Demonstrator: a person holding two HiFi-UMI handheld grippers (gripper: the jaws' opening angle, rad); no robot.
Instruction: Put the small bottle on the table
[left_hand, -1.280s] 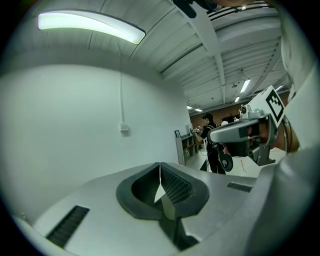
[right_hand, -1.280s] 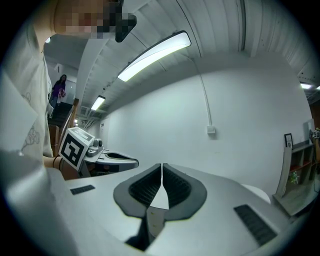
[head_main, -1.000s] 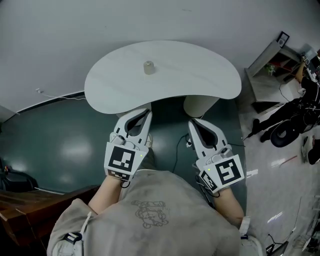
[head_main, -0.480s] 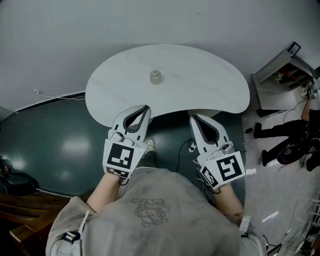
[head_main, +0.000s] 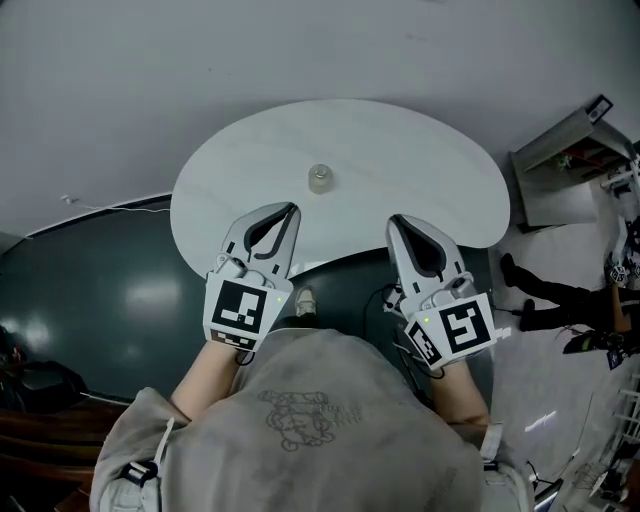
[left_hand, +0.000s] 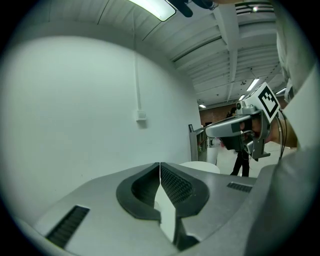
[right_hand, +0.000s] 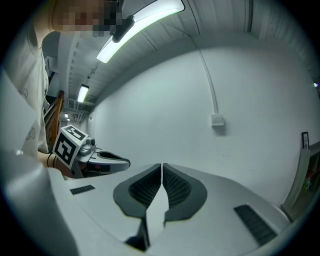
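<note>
Moved in toward the bench since a second ago, left claw and right claw now over its near edge, both pinched shut on nothing. Already standing on the bench well ahead of them: the small bottle, so seemingly nothing left to place. Missing from both gripper views, only bare wall there; possibly capped, too small to tell.

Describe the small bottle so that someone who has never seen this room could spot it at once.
Look for the white, bean-shaped table. Near its middle stands the small bottle, squat and pale. It is the only thing standing on that tabletop.
</note>
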